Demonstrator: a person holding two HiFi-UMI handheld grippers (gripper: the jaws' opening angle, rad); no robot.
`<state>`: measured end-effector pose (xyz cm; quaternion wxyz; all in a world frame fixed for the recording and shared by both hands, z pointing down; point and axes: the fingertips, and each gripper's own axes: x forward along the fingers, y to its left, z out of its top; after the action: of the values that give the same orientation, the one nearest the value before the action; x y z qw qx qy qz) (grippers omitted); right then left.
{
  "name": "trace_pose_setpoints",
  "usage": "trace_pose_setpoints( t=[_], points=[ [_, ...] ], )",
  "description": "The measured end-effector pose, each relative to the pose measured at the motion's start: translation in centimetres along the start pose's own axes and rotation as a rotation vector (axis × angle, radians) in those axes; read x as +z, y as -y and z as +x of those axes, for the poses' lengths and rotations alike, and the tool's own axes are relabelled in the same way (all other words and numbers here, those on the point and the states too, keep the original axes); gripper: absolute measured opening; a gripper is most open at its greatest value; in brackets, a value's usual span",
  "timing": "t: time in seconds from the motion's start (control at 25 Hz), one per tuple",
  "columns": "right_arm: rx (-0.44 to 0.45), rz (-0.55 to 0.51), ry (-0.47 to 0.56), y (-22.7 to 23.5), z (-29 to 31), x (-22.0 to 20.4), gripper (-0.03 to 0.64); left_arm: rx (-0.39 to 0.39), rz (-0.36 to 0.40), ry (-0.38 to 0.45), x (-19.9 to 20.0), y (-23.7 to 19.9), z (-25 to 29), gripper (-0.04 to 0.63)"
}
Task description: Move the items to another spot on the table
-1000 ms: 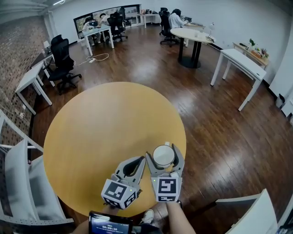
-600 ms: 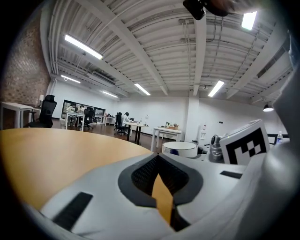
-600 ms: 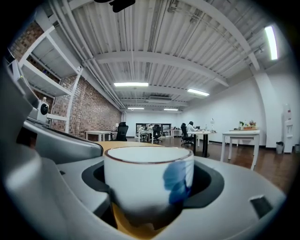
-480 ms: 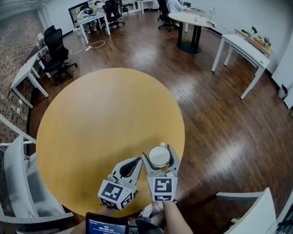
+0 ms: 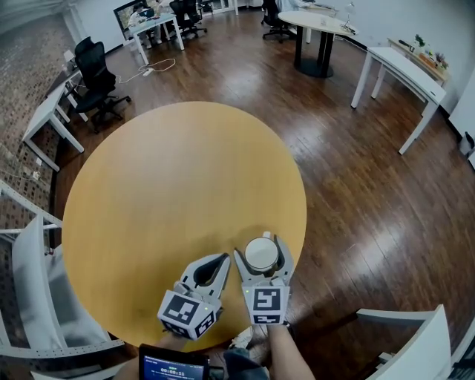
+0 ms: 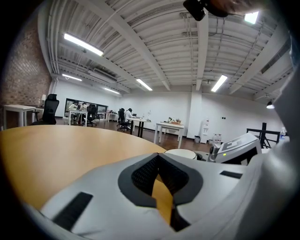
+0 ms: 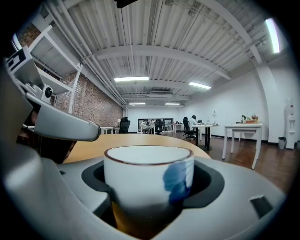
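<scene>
A white cup (image 5: 261, 254) with a blue mark stands upright near the front right edge of the round wooden table (image 5: 163, 193). My right gripper (image 5: 261, 248) is shut on the cup, one jaw on each side. In the right gripper view the cup (image 7: 149, 176) fills the space between the jaws of the right gripper (image 7: 149, 197). I cannot tell whether the cup rests on the table. My left gripper (image 5: 224, 258) sits just left of the cup, shut and empty. In the left gripper view the left gripper (image 6: 157, 157) points past the cup's rim (image 6: 180, 153).
A white chair (image 5: 33, 297) stands at the table's left and another (image 5: 404, 338) at the lower right. A phone screen (image 5: 174, 365) shows at the bottom edge. Desks, office chairs (image 5: 95, 70) and a round table (image 5: 319, 22) stand far off on the wooden floor.
The head view has tilted and shifted a little. Both grippers and the cup keep their places near the table's front edge.
</scene>
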<state>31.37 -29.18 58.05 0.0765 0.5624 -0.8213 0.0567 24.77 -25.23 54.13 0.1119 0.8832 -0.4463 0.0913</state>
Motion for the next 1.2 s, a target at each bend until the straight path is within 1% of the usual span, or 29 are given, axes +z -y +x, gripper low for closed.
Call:
trace_pose_setpoints(
  t=[0.08, 0.2, 0.32, 0.64, 0.92, 1.2],
  points=[
    [0.008, 0.01, 0.005, 0.1, 0.1, 0.0, 0.406, 0.003, 0.003, -0.002, 0.0, 0.0, 0.0, 0.011],
    [-0.002, 0.052, -0.002, 0.2, -0.4, -0.4, 0.411, 0.003, 0.006, -0.007, -0.2, 0.1, -0.1, 0.011],
    [-0.004, 0.055, -0.008, 0.2, -0.4, -0.7, 0.433, 0.004, 0.009, -0.008, -0.2, 0.2, -0.3, 0.011],
    [-0.004, 0.078, -0.034, 0.5, -1.0, -1.0, 0.438, 0.002, 0.015, 0.0, 0.1, 0.9, -1.1, 0.011],
    [-0.016, 0.06, -0.004, 0.7, -1.7, 0.7, 0.437, 0.002, 0.018, 0.006, 0.4, 1.0, -1.9, 0.011],
    [-0.031, 0.031, 0.023, 0.9, -2.7, 3.5, 0.437, -0.006, 0.02, 0.036, 2.0, 1.3, -2.7, 0.011]
  ],
)
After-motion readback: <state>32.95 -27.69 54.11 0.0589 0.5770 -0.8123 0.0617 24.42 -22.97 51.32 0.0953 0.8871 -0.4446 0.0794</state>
